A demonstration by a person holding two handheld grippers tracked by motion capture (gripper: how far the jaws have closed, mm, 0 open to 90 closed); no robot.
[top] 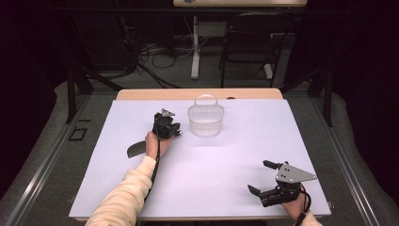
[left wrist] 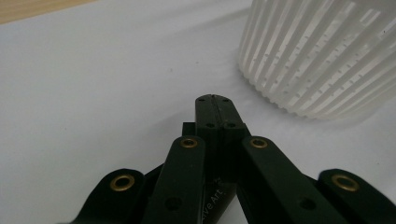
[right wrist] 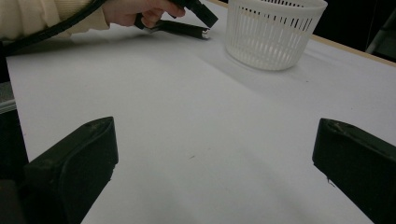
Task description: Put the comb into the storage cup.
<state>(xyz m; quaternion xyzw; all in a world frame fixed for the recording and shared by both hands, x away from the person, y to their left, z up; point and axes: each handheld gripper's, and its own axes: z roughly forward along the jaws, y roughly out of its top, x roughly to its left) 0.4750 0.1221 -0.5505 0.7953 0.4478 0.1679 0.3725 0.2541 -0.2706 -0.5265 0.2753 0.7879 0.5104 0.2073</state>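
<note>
— What's on the white table (top: pixel 211 174)?
— A knife (top: pixel 136 149) lies left of the basket (top: pixel 205 120), its handle under the left gripper (left wrist: pixel 215 100), whose jaws are closed on it; "Art" is readable on the handle.
— And the right gripper (top: pixel 263 178)?
— Near the front edge, jaws wide apart, holding nothing.

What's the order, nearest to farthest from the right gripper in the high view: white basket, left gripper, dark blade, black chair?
1. white basket, mid-table, ahead and to the left.
2. left gripper, just left of the basket.
3. dark blade, farther left, by the left hand.
4. black chair, on the floor beyond the table.
</note>
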